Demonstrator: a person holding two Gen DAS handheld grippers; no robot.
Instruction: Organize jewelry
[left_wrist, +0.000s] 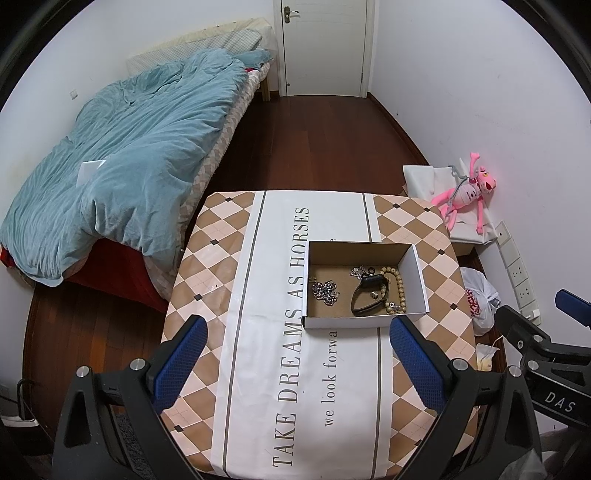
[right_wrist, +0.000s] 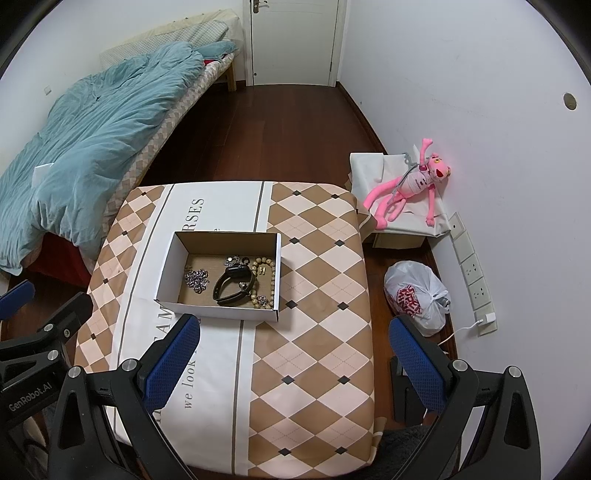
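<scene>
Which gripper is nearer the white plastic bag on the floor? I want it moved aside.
Right. The right gripper hovers at the table's right side, beside the white plastic bag; the left gripper is farther left.

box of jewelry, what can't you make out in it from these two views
- Small silver pieces behind the watch: too small in both views to tell rings from earrings.
- Bead bracelet: partly hidden by the watch strap.
- Box floor at the near wall: hidden by that wall, left wrist view.
</scene>
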